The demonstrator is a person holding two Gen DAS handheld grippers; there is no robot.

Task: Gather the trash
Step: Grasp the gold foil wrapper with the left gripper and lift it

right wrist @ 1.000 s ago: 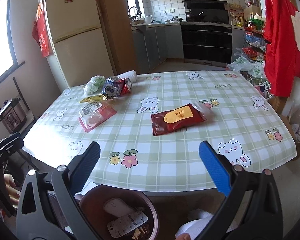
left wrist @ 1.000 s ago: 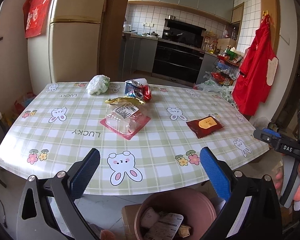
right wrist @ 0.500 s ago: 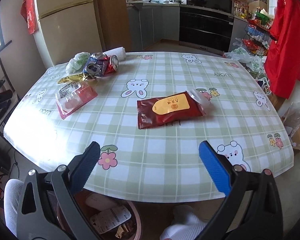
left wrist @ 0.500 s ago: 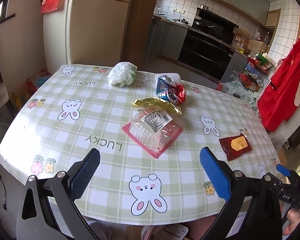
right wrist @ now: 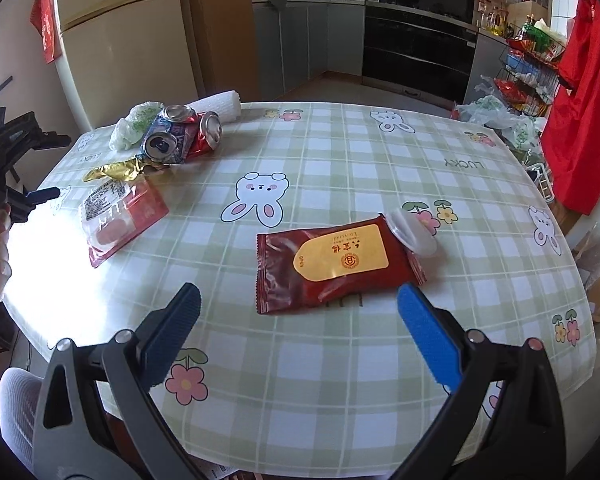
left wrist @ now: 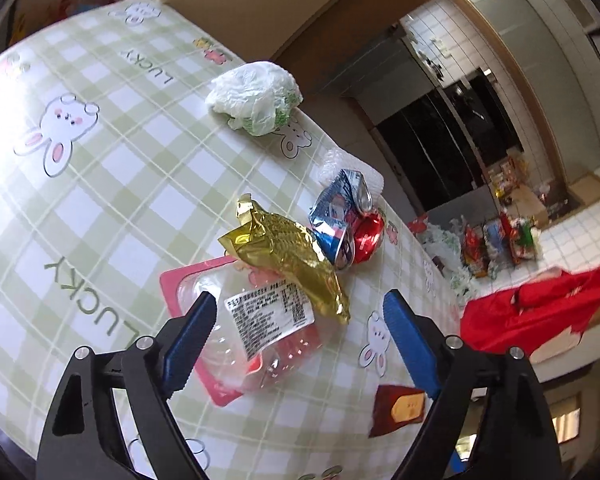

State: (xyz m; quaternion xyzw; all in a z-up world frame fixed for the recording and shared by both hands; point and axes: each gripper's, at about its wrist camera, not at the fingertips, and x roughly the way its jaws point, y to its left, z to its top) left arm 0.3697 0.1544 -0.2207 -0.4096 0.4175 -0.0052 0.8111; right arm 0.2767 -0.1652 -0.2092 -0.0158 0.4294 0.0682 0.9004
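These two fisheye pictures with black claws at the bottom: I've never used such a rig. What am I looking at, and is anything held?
No robot arm here: a person holds one two-finger tool per hand, with a camera on each looking along its blue-padded fingers. The left gripper hangs open above the clear plastic tray on pink card, next to a crumpled gold foil wrapper, crushed blue and red cans and a balled white plastic bag. The right gripper is open near the dark red snack packet with yellow label. All lie on the green checked tablecloth. Nothing is held.
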